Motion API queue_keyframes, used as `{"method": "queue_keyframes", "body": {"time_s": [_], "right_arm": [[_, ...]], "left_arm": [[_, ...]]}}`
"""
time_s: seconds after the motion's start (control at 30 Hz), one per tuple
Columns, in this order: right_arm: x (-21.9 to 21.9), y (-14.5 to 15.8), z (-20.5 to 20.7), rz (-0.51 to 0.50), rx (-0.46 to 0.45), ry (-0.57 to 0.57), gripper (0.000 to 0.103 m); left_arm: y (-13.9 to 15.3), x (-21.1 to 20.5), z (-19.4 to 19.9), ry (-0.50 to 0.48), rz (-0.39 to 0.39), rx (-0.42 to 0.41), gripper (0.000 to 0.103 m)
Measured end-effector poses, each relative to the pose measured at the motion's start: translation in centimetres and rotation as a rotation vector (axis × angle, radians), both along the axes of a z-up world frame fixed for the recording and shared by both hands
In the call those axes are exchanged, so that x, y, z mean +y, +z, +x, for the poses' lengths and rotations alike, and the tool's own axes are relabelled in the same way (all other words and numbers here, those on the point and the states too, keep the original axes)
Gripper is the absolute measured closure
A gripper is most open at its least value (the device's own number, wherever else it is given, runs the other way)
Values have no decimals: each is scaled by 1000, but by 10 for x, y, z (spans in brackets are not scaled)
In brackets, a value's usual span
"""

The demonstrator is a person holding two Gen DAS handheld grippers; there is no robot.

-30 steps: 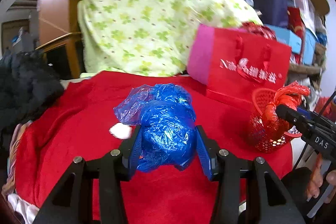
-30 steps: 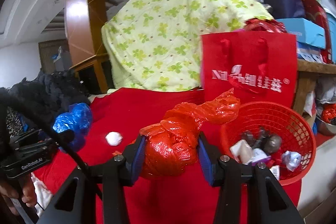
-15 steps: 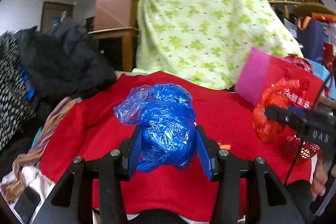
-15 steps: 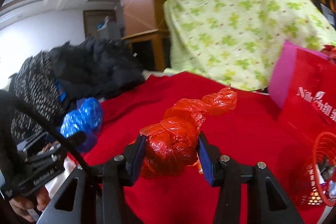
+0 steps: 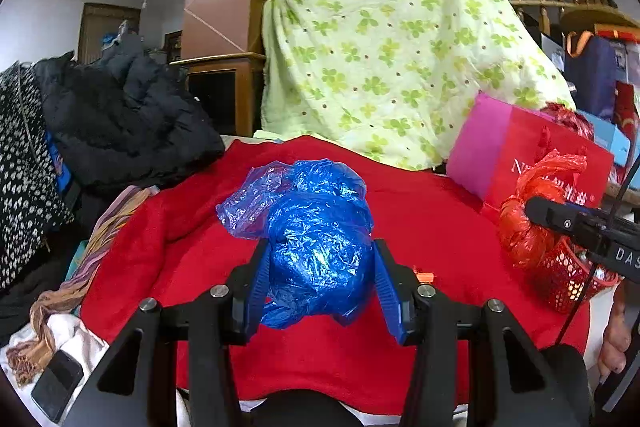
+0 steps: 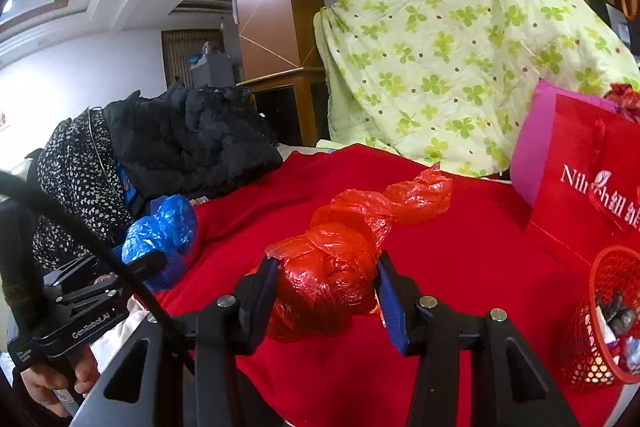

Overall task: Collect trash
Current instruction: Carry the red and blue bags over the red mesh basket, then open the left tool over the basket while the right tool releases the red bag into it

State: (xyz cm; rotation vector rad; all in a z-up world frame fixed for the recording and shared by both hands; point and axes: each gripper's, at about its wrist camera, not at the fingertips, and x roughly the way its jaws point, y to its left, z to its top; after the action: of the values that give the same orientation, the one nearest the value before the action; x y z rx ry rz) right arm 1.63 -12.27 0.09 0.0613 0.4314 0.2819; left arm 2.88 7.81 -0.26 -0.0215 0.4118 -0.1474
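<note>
Red cloth (image 5: 420, 211) across mid-frame; black coat (image 5: 132, 131) at left, red gift bag (image 5: 552, 163) and red basket (image 6: 604, 319) at right. Left gripper (image 5: 320, 283) pinching blue bag (image 5: 320, 247), right gripper (image 6: 326, 293) pinching red bag (image 6: 332, 279), both frame centre.

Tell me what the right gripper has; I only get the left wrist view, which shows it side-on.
Observer: The right gripper is shut on the red bag, with both pads pressed into its sides.
Operator: Report what's in the red basket. I see only mesh.
Observer: The red basket holds small scraps, grey and white pieces.
Operator: Check the left gripper from that side.
Observer: The left gripper has the blue bag near the left edge of the red cloth, and a hand grips its handle.
</note>
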Motion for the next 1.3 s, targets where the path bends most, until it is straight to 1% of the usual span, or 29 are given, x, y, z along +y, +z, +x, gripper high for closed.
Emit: {"method": "queue_keyframes", "body": {"time_s": [0.17,0.27,0.37,0.47,0.53,0.6,0.63,0.73,0.77,0.93,0.97,1.03,1.13,1.23,1.3], "right_arm": [[-24,-17,1,38,31,-19,54],[-49,-28,3,91,48,-39,54],[-77,-38,4,143,61,-70,54],[-107,-46,1,188,69,-112,54],[-135,-46,-5,233,57,-150,54],[-158,-43,-13,270,31,-185,54],[-177,-41,-20,301,10,-211,54],[-219,-37,-36,373,-29,-269,54],[-234,-36,-42,395,-41,-293,54],[-307,-44,-79,484,-96,-440,54],[-321,-48,-86,501,-102,-473,54],[-345,-53,-96,532,-103,-520,54],[-380,-64,-109,586,-94,-585,54],[-402,-72,-118,626,-89,-614,53],[-413,-75,-119,636,-84,-624,53]], "left_arm": [[-6,-32,9,-46,51,43,52],[-13,-59,16,-78,86,83,52],[-17,-87,21,-107,138,98,52],[-15,-113,24,-138,171,103,52],[-12,-131,26,-163,195,99,52],[-6,-153,28,-202,215,93,52],[-3,-163,28,-219,223,88,52],[5,-201,27,-293,251,66,52],[9,-219,27,-336,252,66,52],[17,-282,25,-472,242,85,52],[18,-302,23,-507,249,85,52],[18,-327,18,-553,262,80,52],[17,-367,15,-642,253,96,52],[13,-408,12,-715,251,95,51],[8,-426,14,-750,247,102,50]]}}
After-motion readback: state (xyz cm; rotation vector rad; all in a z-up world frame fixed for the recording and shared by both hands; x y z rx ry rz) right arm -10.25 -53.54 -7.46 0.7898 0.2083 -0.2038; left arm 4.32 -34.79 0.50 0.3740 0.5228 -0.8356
